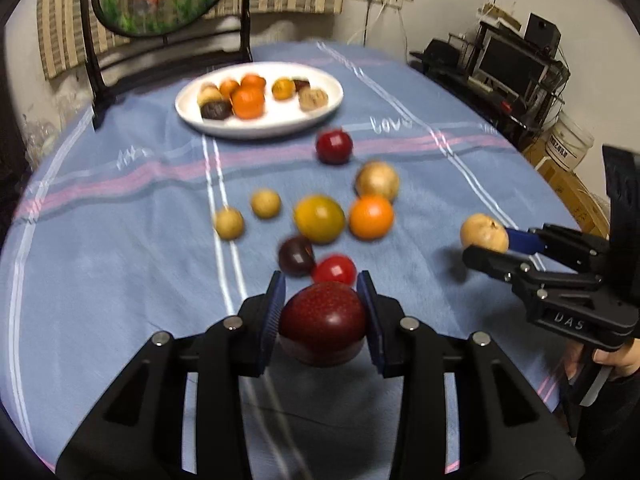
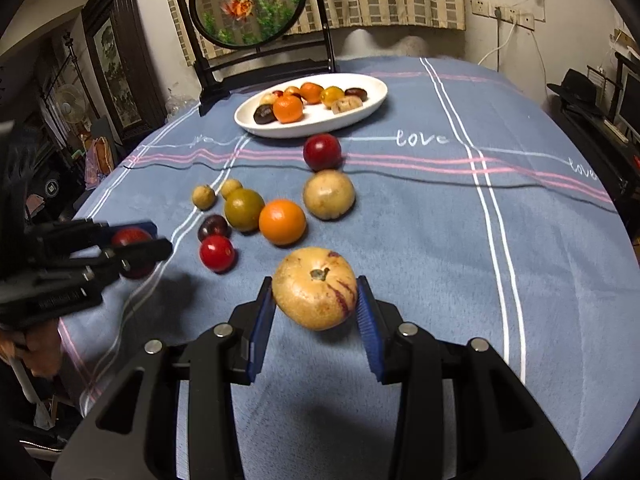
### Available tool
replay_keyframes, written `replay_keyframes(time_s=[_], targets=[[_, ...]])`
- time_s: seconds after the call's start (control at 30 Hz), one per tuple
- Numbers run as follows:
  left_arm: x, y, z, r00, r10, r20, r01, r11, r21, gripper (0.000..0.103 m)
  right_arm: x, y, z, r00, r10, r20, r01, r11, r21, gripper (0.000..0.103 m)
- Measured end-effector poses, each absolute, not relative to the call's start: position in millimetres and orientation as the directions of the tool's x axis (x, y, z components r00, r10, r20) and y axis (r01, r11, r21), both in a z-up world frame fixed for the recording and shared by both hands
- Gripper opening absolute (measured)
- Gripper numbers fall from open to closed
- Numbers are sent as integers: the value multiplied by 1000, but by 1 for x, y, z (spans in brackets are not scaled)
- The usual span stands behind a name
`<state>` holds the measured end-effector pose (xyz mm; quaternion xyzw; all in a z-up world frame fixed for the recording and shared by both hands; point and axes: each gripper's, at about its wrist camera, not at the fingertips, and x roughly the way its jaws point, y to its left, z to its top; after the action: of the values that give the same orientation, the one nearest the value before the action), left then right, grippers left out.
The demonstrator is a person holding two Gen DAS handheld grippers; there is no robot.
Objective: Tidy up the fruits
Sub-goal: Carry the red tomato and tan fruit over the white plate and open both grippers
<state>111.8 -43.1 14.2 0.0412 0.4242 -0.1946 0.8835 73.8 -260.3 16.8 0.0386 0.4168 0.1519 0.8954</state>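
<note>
Jaws of the left gripper (image 1: 322, 312) clamp a dark red plum (image 1: 323, 322), lifted clear of the desk (image 1: 120, 264); jaws of the right gripper (image 2: 316, 304) are closed on a pale yellow fruit with purple streaks (image 2: 314, 286), also off the cloth. From the right wrist view, loose fruit lies at 12 o'clock of the held fruit: an orange (image 2: 282, 222), a green-yellow fruit (image 2: 244, 209), a small red fruit (image 2: 217, 254), a dark plum (image 2: 213, 227), a tan round fruit (image 2: 329, 195) and a red plum (image 2: 322, 152). Farther at 12 o'clock stands a white oval plate (image 2: 360, 114) holding several fruits.
</note>
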Motion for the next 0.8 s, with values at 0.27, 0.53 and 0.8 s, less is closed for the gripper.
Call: replay_keyframes(time_s=[0.27,0.53,0.8], targets=[[151,-38,50,623,-290,-726,377,925,-46,38,104,-247,48,636,330,-697,-299,939,171,41],[232,-36,64,642,-283,-712,322,943,-84,38,171,-222,84,694,323,-643,-359,930,80,41],[311,-35,46,621,-234,-748,249,964,-95,38,258,-200,61,635,356,-686,-387,915,116,40]])
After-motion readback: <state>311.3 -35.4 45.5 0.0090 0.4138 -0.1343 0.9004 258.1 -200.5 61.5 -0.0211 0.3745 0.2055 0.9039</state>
